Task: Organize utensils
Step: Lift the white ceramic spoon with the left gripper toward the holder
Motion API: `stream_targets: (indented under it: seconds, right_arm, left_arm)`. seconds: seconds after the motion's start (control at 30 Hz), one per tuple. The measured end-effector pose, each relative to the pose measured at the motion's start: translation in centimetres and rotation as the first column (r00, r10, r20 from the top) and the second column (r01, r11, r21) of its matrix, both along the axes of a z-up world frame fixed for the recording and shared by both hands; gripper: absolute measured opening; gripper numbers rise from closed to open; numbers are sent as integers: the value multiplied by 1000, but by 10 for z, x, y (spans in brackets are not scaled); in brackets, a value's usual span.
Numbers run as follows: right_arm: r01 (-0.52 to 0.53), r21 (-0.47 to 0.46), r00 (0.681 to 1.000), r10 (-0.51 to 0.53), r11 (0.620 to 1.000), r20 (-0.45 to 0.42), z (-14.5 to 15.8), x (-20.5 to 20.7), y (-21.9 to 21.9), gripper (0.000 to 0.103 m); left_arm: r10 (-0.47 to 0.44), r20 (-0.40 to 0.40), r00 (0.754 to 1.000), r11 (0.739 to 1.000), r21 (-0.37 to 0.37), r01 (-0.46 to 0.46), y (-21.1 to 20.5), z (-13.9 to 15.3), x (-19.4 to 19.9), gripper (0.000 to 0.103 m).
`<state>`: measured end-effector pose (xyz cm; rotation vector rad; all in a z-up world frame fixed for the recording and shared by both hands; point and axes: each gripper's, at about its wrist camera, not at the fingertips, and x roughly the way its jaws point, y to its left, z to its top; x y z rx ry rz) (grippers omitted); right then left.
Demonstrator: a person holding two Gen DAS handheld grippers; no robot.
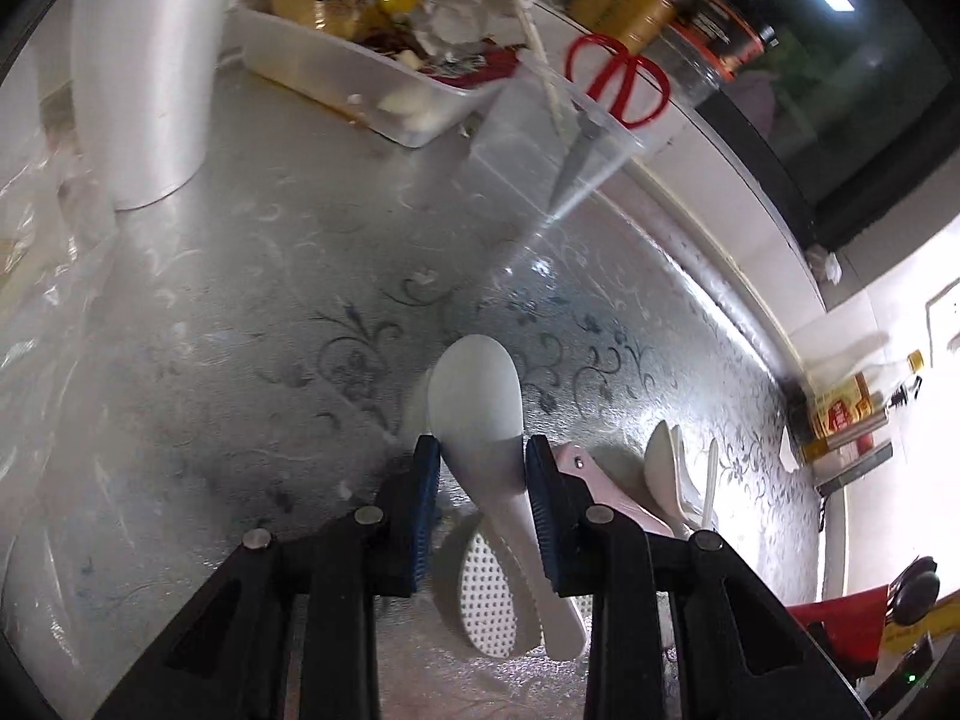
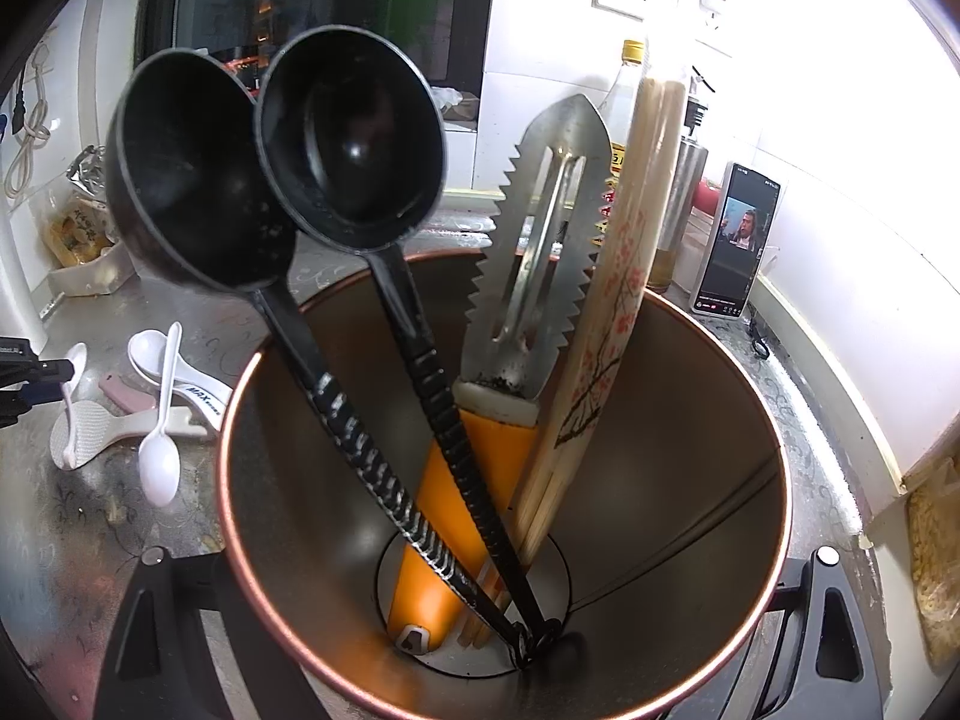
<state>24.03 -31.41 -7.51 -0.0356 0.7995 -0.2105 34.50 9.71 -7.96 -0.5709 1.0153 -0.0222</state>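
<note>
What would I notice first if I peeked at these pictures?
Two big black ladles poking up out of a shiny metal pot, next to a jagged-edged scraper. In the other view, a white spoon sits between the blue pads of the left hand-held gripper above the flowery counter.

The left gripper [image 1: 483, 489] fills the bottom of the left wrist view: two black plastic arms with triangle-shaped openings, round silver screws at the joints, and fingers [image 1: 423, 516] covered with blue ribbed pads. The right gripper [image 2: 492, 630] shows only at the lower corners of its view, black arms with one silver screw on each side.
</note>
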Motion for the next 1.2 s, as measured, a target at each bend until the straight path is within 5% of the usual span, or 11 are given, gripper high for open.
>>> stream_targets:
  seconds: [0.6,0.97,1.2]
  right_arm:
    - [4,-3,1000,-4,1000,-4,0,-1,2,93]
    - [6,-5,1000,-6,1000,-4,2,-2,3,93]
    - [4,-12,1000,-4,1000,-3,3,-3,5,93]
  left_arm:
    - [92,-8,996,996,-20,-92,41,-2,-22,30]
    - [102,-10,995,993,54,-102,46,5,0,30]
    - [118,-35,992,990,87,-115,43,-4,7,14]
